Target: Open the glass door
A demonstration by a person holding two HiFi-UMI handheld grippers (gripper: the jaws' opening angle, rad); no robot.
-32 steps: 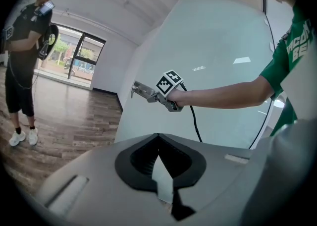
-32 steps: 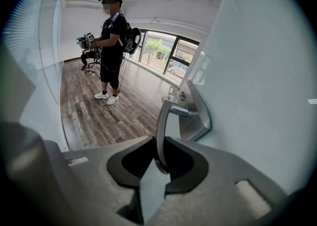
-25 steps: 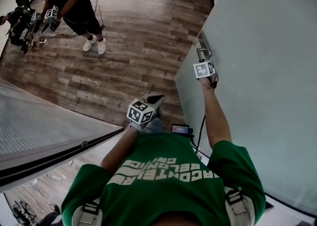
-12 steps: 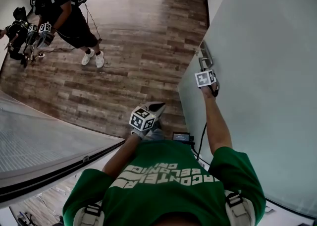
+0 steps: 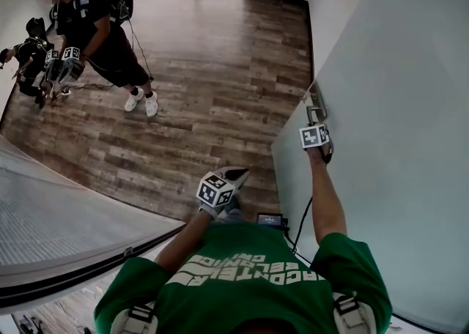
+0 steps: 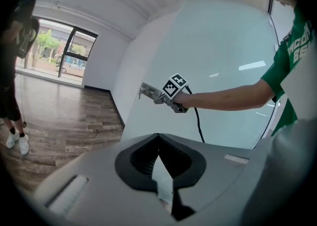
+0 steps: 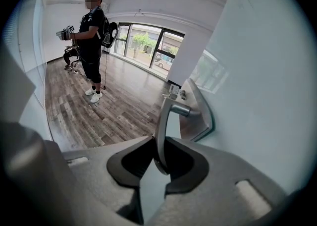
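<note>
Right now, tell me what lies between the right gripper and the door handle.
Nothing: the right gripper view shows the right gripper closed directly on the door handle.

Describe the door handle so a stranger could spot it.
Find the frosted glass door on the right. At its free edge sits a metal plate; the handle is the silver lever on it, clamped in the right gripper.

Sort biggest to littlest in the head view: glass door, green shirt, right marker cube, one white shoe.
1. glass door
2. green shirt
3. right marker cube and white shoe: alike, the shoe farther off, so unranked.
</note>
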